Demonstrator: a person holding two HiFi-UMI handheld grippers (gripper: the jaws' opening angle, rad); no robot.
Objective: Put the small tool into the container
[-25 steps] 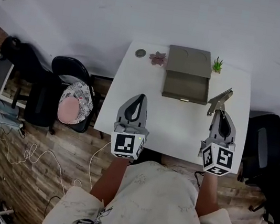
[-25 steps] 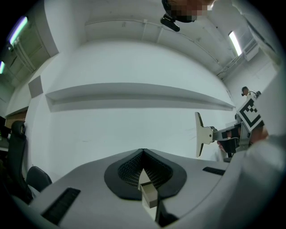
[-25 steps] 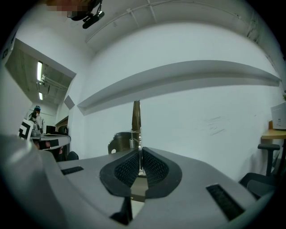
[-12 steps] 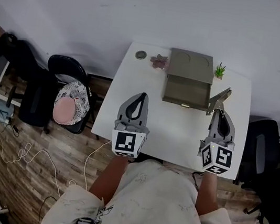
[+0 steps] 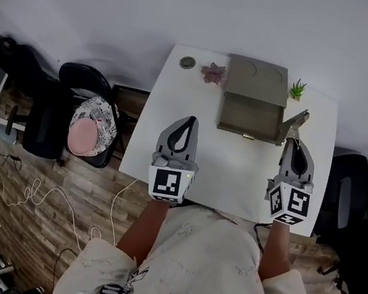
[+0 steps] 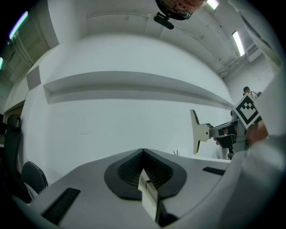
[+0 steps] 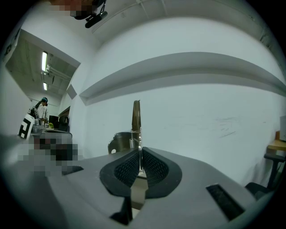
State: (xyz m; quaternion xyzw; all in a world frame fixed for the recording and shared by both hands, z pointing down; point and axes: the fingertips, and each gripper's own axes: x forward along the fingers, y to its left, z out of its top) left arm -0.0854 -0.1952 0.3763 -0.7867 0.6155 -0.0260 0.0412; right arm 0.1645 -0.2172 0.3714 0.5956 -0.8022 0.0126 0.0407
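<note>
White table, container, pink flower, succulent, small tool

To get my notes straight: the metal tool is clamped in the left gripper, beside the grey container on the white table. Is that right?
Not quite. The metal tool is clamped in the right gripper, not the left, as the right gripper view shows. The left gripper is shut on nothing. The rest holds: the tool is beside the grey container on the white table.
</note>
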